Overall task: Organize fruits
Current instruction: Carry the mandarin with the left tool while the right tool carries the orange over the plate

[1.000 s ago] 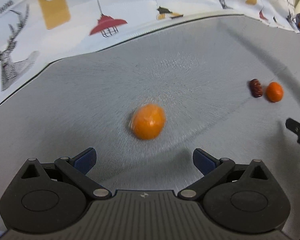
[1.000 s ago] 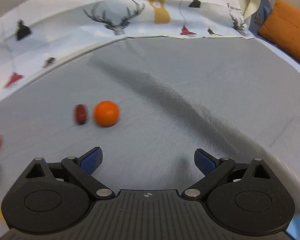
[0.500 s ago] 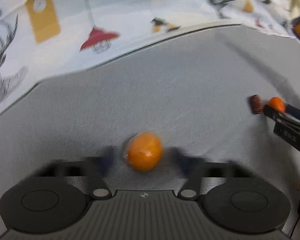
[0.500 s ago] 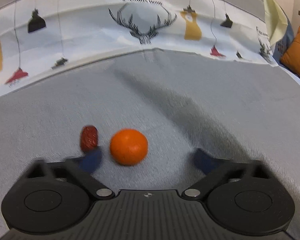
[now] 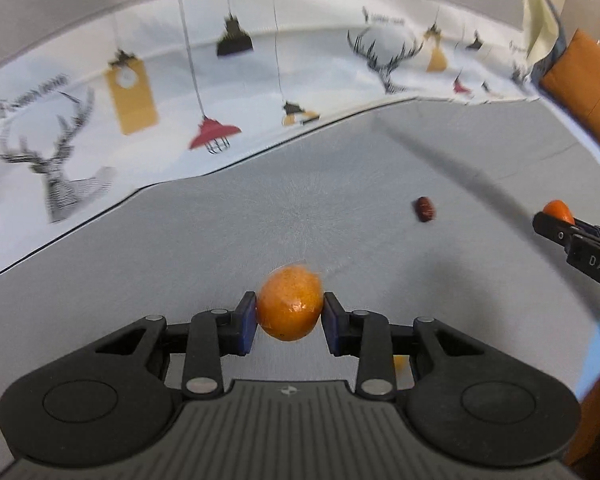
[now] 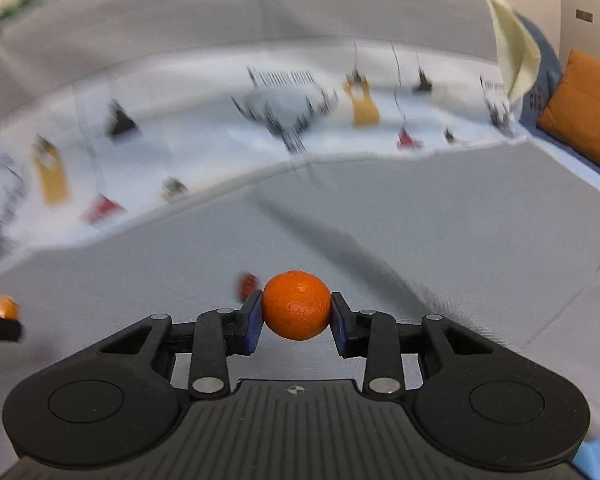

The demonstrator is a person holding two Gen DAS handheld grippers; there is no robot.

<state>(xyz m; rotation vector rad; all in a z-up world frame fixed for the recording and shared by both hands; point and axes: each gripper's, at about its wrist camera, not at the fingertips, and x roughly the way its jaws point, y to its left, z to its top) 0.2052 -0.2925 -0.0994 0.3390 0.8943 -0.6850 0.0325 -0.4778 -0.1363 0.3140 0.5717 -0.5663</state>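
Observation:
My left gripper (image 5: 289, 315) is shut on a plastic-wrapped orange fruit (image 5: 289, 307) and holds it above the grey cloth (image 5: 220, 240). My right gripper (image 6: 296, 312) is shut on a round tangerine (image 6: 296, 305); it also shows at the right edge of the left wrist view (image 5: 556, 211). A dark red date lies on the cloth in the left wrist view (image 5: 425, 208) and peeks out behind my right gripper's left finger (image 6: 247, 285). The left gripper's fruit shows at the far left of the right wrist view (image 6: 0, 306).
A white cloth printed with deer and lamps (image 5: 140, 92) borders the grey cloth at the back. An orange cushion (image 6: 588, 108) sits at the far right. Another small orange thing (image 5: 399, 362) shows under my left gripper.
Both grippers went from open to shut, each on its fruit, and lifted it off the cloth. The date stays on the cloth, now apart from the tangerine.

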